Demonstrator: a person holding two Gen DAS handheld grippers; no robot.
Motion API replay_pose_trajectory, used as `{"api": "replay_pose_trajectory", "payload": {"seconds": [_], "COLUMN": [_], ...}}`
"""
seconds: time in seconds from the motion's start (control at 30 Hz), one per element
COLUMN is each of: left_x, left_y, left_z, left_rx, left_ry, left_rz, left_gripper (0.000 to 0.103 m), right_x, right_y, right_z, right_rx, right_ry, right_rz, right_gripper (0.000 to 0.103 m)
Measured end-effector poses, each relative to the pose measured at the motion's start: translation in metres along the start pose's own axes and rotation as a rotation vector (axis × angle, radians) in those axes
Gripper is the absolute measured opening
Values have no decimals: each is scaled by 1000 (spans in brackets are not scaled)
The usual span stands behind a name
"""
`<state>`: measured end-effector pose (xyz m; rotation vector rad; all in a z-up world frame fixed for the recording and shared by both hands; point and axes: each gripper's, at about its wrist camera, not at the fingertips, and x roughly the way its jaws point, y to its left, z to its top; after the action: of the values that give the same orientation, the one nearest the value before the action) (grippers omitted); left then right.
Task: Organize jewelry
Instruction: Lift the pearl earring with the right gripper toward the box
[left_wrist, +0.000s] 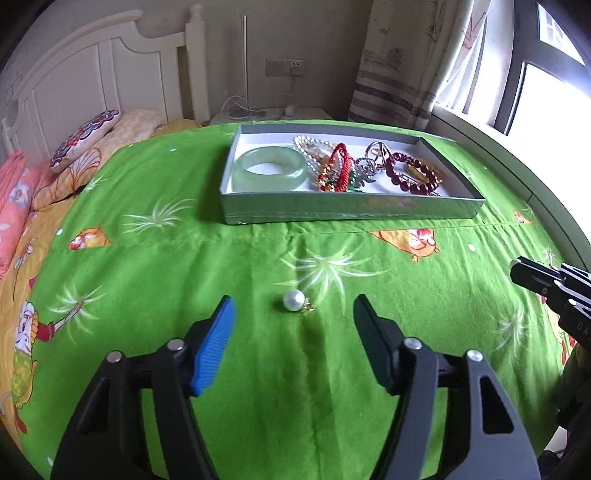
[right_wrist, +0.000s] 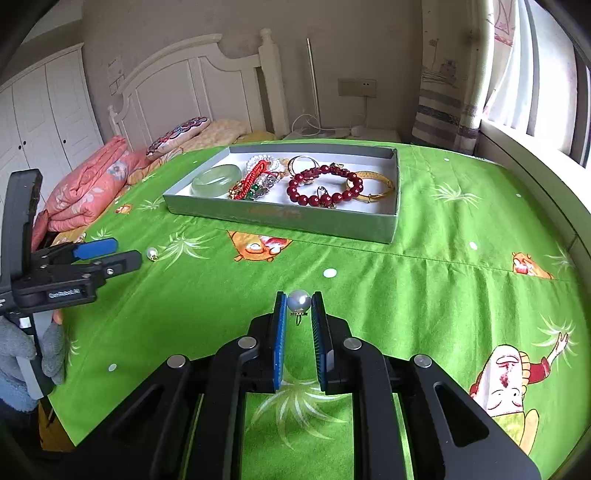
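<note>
A pearl earring (left_wrist: 293, 300) with a small gold fitting lies on the green bedspread. My left gripper (left_wrist: 295, 307) is open, its fingertips on either side of the earring without touching it. The right wrist view shows this gripper (right_wrist: 126, 251) at the left, tips close to that pearl (right_wrist: 152, 253). My right gripper (right_wrist: 299, 301) is shut on a second pearl earring (right_wrist: 299, 300), held at the fingertips above the spread. Farther back stands a shallow grey box (left_wrist: 351, 211) (right_wrist: 280, 218) holding a pale jade bangle (left_wrist: 269, 169), a dark red bead bracelet (right_wrist: 323, 184), a gold bangle (right_wrist: 380, 182) and other tangled pieces.
A folded pink quilt (right_wrist: 92, 184) and pillows (left_wrist: 85, 138) lie at the bed's left by the white headboard. A window ledge and curtain (left_wrist: 402, 74) run along the right. A gloved hand (right_wrist: 22, 354) holds the left gripper's handle.
</note>
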<state>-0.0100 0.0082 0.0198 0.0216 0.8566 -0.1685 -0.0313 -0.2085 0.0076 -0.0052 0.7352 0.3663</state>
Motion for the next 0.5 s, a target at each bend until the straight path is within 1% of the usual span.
{"api": "replay_pose_trajectory", "payload": {"seconds": [0.03,0.07,0.1,0.13,0.17,0.23,0.27,0.3,0.5], "left_x": [6,11,15,15,16,17,17,16,16], "left_y": [-1,-2,-3,-4,-5,-6,-5,-6,-6], "left_z": [2,4,5,6,7,6,5,5,5], "left_rx": [-2,-4,-1,3,7,16,23,31,39], "left_ry": [11,24,30,28,29,28,28,28,28], "left_rz": [-16,-29,-25,-22,-27,-18,-16,-10,-7], "left_gripper": [54,48,43,41,37,34,29,25,24], "right_x": [-1,-2,-3,-3,-4,-4,-4,-4,-5], "right_y": [-2,-6,-8,-9,-10,-10,-9,-9,-9], "right_z": [0,-1,-1,-2,-2,-2,-2,-2,-2], "right_rx": [7,15,23,29,32,31,29,28,32], "right_ry": [-2,-2,-2,-2,-3,-5,-6,-6,-7], "right_rz": [5,9,14,19,22,26,27,28,30], "right_gripper": [15,15,15,15,15,15,15,15,15]}}
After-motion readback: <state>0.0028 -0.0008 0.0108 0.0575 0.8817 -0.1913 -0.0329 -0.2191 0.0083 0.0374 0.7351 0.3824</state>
